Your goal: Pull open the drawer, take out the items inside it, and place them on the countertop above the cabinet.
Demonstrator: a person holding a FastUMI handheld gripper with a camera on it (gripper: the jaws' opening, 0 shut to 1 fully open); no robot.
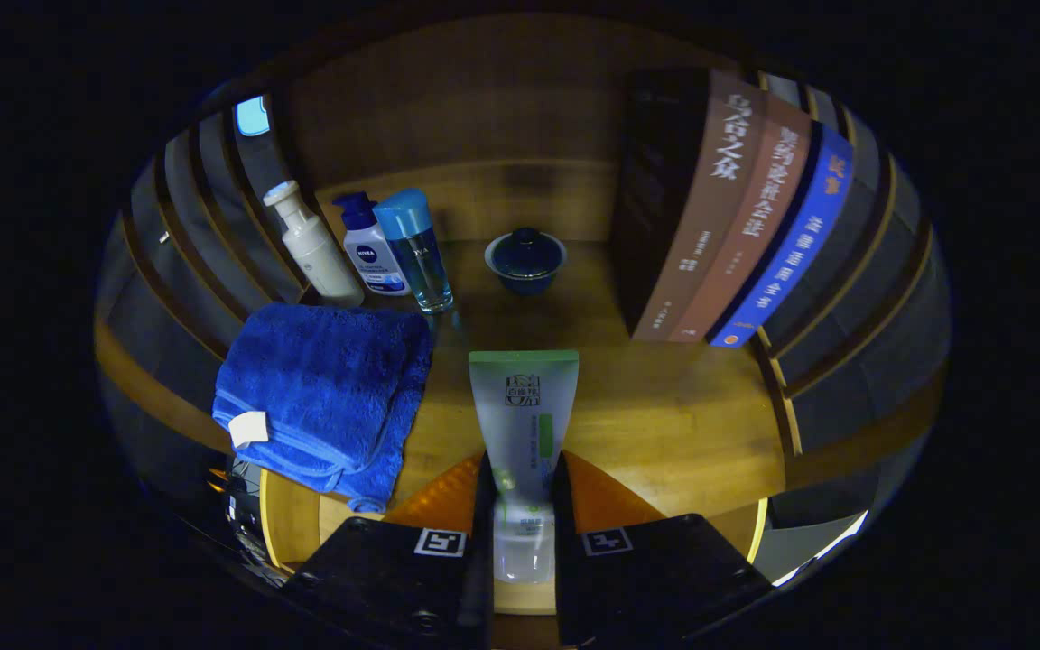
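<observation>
1. The wooden countertop [664, 406] is spreading out beyond the fingers, and several things are already sitting on it, so the task is looking well advanced. The drawer itself is not something I can place from here, so whether more is waiting inside it I cannot tell.
2. Three books [737, 208] are standing upright together on the right side of the countertop, leaning slightly, well apart from the fingers.
3. A folded blue towel [326, 397] is lying on the left, overhanging the front edge a little, just beside the tube.
4. The tube [523, 433] is the item in hand: it is pointing forward with its flat green-edged end ahead of the fingers and its cap end back between them. By my reading it is being carried over, or set down on, the countertop; whether it is resting on the wood I cannot tell.
5. The gripper [522, 506] is clamping narrowly, both fingers pressing on the lower body of the tube.
6. Behind the towel, a white pump bottle [312, 244], a small white bottle with a dark blue cap [371, 248] and a clear bottle with a light blue cap [416, 253] are standing close together.
7. A small dark lidded bowl [525, 257] is sitting at the back, straight beyond the tube.
</observation>
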